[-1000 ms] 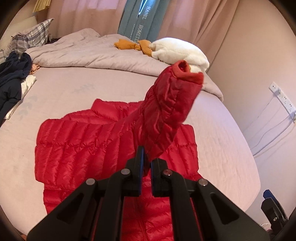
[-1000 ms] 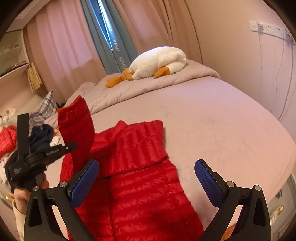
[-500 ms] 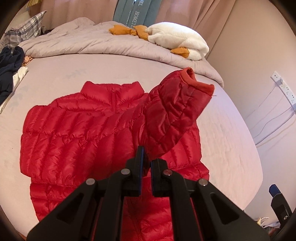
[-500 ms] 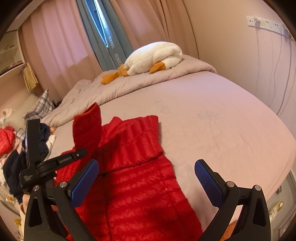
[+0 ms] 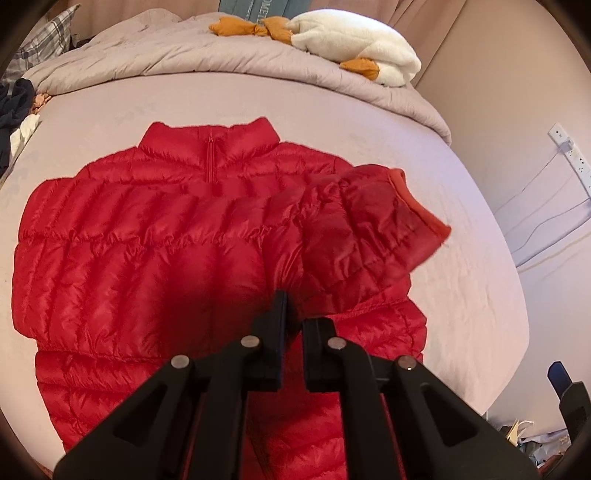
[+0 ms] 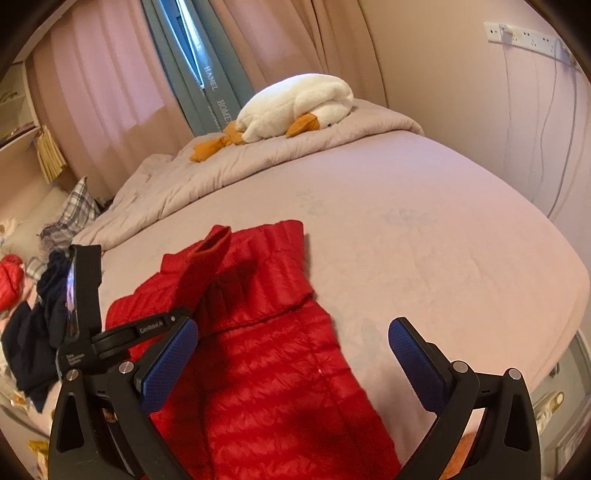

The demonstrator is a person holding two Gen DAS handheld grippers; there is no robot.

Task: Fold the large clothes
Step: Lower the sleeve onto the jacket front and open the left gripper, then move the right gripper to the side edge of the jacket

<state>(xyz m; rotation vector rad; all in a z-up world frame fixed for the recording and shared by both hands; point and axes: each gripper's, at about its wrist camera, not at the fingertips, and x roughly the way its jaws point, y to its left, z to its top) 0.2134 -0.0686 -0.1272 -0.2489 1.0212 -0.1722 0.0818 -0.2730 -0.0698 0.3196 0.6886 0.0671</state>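
A red quilted puffer jacket lies spread on the bed, collar at the far side. My left gripper is shut on the jacket's sleeve, which is laid across the chest with its cuff out to the right. In the right wrist view the same jacket lies below and between my fingers. My right gripper is open with nothing between its blue pads and hovers over the jacket's lower right part. The left gripper's body shows at the left of that view.
The pale pink bed sheet runs to the right edge near a wall with a power strip and cords. A bunched duvet with a white plush goose lies at the far end. Dark clothes are heaped at the left.
My left gripper has come down with the sleeve, from upright to lying across the jacket's chest. More of the jacket's collar and front shows. The right gripper stays open in place.
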